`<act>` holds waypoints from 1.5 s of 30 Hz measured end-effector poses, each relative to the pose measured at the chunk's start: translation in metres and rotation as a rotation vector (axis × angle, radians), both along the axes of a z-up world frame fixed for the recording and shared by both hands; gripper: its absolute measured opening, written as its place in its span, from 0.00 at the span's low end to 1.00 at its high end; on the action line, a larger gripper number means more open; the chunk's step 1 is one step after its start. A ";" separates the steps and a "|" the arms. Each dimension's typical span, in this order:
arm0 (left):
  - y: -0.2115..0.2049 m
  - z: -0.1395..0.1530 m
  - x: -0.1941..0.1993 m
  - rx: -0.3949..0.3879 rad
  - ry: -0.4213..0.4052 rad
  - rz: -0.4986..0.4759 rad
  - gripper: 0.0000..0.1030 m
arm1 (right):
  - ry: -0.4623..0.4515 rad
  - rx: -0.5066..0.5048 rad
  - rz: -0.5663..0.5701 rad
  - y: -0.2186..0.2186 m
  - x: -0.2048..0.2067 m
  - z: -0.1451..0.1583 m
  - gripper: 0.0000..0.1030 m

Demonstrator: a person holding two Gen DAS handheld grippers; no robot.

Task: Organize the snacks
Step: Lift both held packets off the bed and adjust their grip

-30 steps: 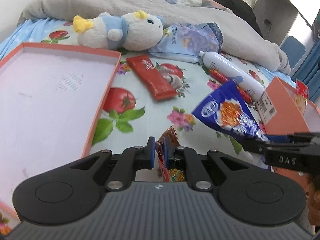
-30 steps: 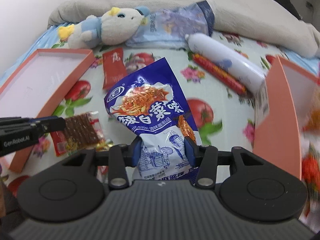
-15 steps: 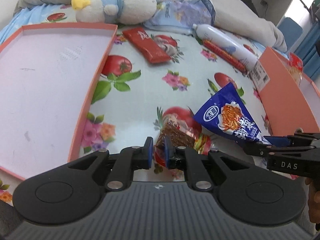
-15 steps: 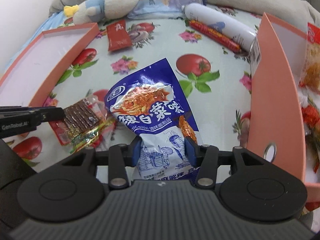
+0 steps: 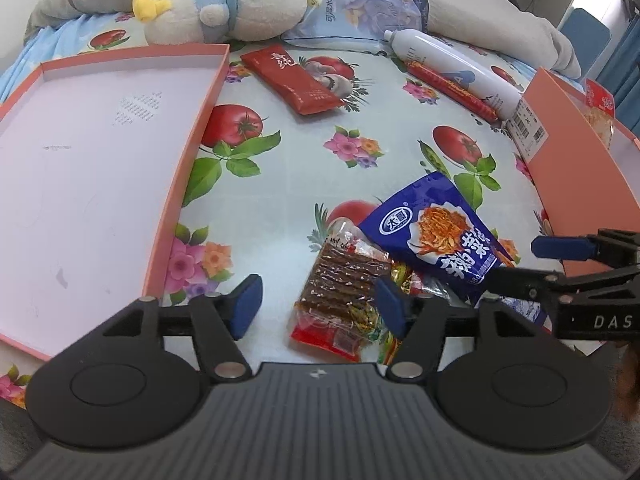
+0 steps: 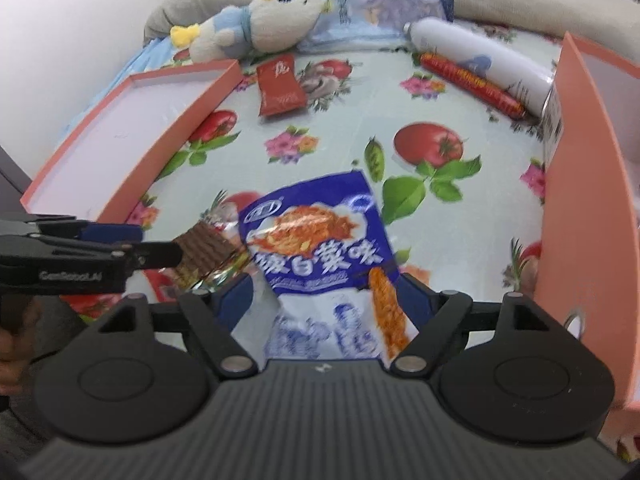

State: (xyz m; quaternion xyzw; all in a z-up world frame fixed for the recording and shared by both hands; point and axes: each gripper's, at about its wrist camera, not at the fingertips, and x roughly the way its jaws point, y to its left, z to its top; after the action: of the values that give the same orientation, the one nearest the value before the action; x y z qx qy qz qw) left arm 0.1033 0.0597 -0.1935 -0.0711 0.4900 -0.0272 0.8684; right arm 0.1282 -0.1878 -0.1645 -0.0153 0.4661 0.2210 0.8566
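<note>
The blue noodle packet [image 6: 320, 248] is seen lying on the flowered bed sheet [image 5: 360, 120], its long axis running roughly from 12 to 6 o'clock in the right wrist view, with its lower end between the blue pads of the right tongs [image 6: 326, 300]. Those jaws have just been opening and are now spread, so the packet is judged released rather than pinched. Just beside it at 9 o'clock, and partly tucked under its edge, the brown jerky packet [image 5: 348, 284] is found, its long axis tilted from 1 to 7 o'clock in the left wrist view. It lies between the pads of the left tongs [image 5: 320, 308], nearer the right-hand pad; these jaws too have just been opening and stand spread, with no pressure shown on the wrapper.

Further out, a red sachet [image 5: 296, 80] is seen at 12 o'clock, with a red sausage stick [image 5: 452, 90] and a white bottle [image 5: 452, 72] touching each other at 1 o'clock. An open pink tray [image 5: 180, 184] is placed at 9 o'clock and a pink box [image 5: 580, 160] at 3 o'clock. A plush toy [image 5: 240, 4] rests at the far edge.

The coming move is judged to turn on nearness: the blue packet is nearer the right tongs and the box, the brown one nearer the left tongs and the tray.
</note>
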 end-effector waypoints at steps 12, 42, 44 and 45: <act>-0.009 0.005 0.004 -0.008 -0.033 -0.094 0.72 | 0.007 -0.067 0.046 0.011 0.005 -0.028 0.76; -0.057 -0.038 0.035 0.185 0.031 -0.240 0.69 | -0.024 -0.019 -0.062 -0.005 -0.007 -0.022 0.39; -0.059 -0.036 0.039 0.189 0.031 -0.226 0.61 | -0.024 -0.021 -0.078 -0.005 -0.005 -0.021 0.39; -0.058 -0.034 0.041 0.188 0.032 -0.223 0.57 | -0.026 -0.018 -0.091 -0.005 -0.004 -0.022 0.39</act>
State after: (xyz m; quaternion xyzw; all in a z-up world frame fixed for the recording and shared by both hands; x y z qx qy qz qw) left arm 0.1438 0.0014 -0.2279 0.0648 0.5091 -0.0763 0.8549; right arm 0.1246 -0.1925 -0.1861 -0.0048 0.4573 0.1775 0.8714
